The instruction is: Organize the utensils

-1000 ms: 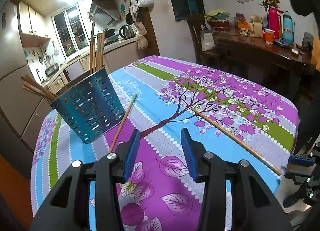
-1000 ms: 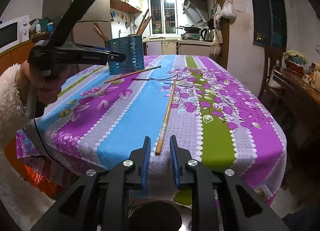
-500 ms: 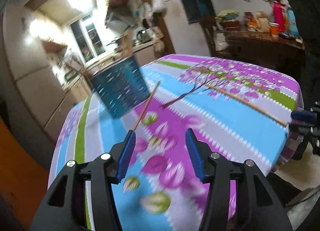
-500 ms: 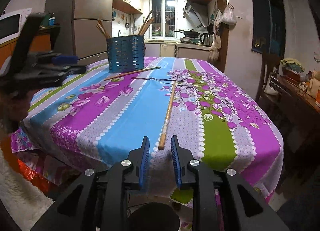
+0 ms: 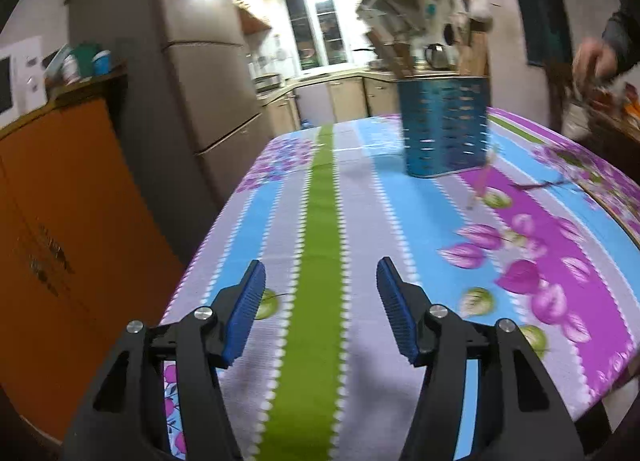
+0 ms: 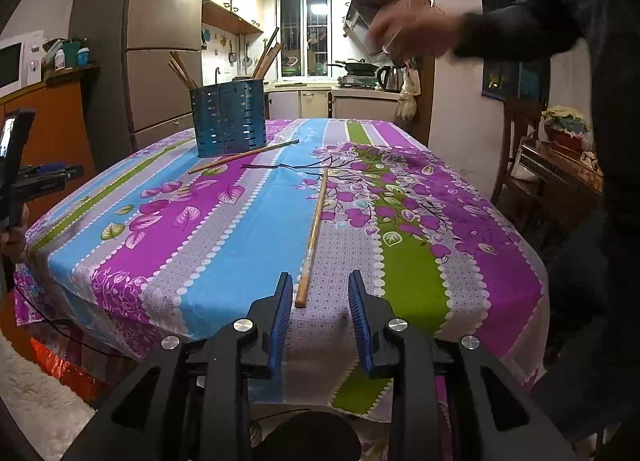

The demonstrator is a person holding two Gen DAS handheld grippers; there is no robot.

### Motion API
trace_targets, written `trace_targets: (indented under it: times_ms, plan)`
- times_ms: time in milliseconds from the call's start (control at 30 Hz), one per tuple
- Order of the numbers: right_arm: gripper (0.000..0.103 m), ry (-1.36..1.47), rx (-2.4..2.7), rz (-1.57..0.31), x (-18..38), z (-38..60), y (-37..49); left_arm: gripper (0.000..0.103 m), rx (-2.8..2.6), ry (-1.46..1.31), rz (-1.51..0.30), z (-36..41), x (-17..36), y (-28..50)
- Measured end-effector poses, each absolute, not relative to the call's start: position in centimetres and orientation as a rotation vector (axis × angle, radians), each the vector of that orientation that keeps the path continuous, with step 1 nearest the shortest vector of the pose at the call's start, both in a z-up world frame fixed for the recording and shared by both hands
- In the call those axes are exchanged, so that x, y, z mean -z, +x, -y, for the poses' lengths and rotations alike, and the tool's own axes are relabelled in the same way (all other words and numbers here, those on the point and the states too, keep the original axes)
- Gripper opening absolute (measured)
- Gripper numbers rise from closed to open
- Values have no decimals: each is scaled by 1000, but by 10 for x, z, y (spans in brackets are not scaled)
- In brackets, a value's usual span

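Note:
A blue perforated utensil holder stands at the table's far left with several wooden chopsticks in it; it also shows in the left wrist view. One chopstick lies just in front of the holder. Another chopstick lies lengthwise in the middle, its near end close to my right gripper, which is open and empty at the table's near edge. My left gripper is open and empty over the table's left end, far from the holder; it also shows in the right wrist view.
The table wears a floral striped cloth. A person's bare hand reaches over the far right side. An orange cabinet and a fridge stand left of the table, a chair and side table to the right.
My left gripper has swung away to the table's left end, and its jaws are wider. My right gripper has opened wider near the chopstick's end. A bare hand has come in at the upper right.

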State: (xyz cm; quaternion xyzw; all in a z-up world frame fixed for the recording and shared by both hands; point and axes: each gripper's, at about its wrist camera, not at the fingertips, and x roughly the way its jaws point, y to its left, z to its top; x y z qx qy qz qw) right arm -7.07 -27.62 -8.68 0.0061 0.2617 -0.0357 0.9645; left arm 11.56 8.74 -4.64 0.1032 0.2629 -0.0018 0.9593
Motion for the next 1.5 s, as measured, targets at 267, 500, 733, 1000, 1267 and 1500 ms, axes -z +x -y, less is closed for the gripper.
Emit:
trace_targets:
  times_ms: [267,500,733,1000,1267,1500]
  plan:
    - [37,-3,91,-545,88,273,-70,59,-55,86,-545,-113,50,128]
    - [41,-13,105,-540,85,272,-71,63,-46,-12,-508,-123,40,141]
    - [41,-27,100,-540,85,270,-72,67,-48,-33,-559,-122,60,153]
    - [41,-29,95,-550,87,267,-67,68,-44,-130,-665,-138,68,168]
    - [41,28,56,-532,67,274,-58,68,-35,-80,-642,-131,66,163]
    - [41,83,-9,-465,15,278,-39,68,-20,39,-576,-109,41,169]
